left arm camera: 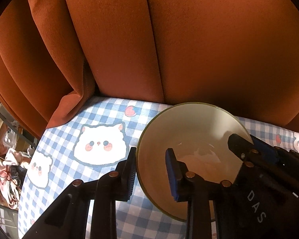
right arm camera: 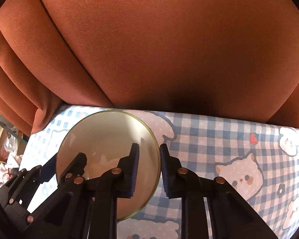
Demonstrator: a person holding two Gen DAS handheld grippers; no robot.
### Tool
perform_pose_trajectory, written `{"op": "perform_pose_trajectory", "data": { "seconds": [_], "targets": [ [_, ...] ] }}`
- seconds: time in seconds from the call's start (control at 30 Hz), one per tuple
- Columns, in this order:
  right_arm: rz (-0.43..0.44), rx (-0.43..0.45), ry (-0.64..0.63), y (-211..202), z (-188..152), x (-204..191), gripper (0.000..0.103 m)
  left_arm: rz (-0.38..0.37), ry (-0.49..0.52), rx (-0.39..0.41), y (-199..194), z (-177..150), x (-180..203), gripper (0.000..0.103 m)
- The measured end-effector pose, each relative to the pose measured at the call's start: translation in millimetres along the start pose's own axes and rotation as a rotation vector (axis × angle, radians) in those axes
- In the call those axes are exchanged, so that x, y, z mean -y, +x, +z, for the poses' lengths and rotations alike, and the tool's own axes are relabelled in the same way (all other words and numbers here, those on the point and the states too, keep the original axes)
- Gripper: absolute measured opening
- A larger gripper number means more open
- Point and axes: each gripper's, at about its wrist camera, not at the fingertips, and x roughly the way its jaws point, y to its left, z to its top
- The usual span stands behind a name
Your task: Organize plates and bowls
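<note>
cream bowl (left arm camera: 191,139) on blue checked tablecloth (left arm camera: 69,119) before orange curtain (left arm camera: 149,39), left gripper (left arm camera: 151,171) clamped on its left rim, right gripper (right arm camera: 149,169) clamped on its right rim

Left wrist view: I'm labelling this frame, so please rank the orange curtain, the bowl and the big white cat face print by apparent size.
1. orange curtain, fills the upper frame
2. bowl, though nearness enlarges it
3. white cat face print
</note>
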Motion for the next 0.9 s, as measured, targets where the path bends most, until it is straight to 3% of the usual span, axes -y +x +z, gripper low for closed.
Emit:
{"op": "perform_pose_trajectory", "data": {
  "seconds": [0.33, 0.9],
  "targets": [
    [0.003, -0.023, -0.011, -12, -6, 7, 0.023, -0.013, -0.004, -0.028, -4, -8, 0, 0.027],
    [-0.073, -0.057, 0.018, -57, -40, 16, 0.024, -0.077, 0.009, -0.058, -32, -41, 6, 0.027]
  ]
}}
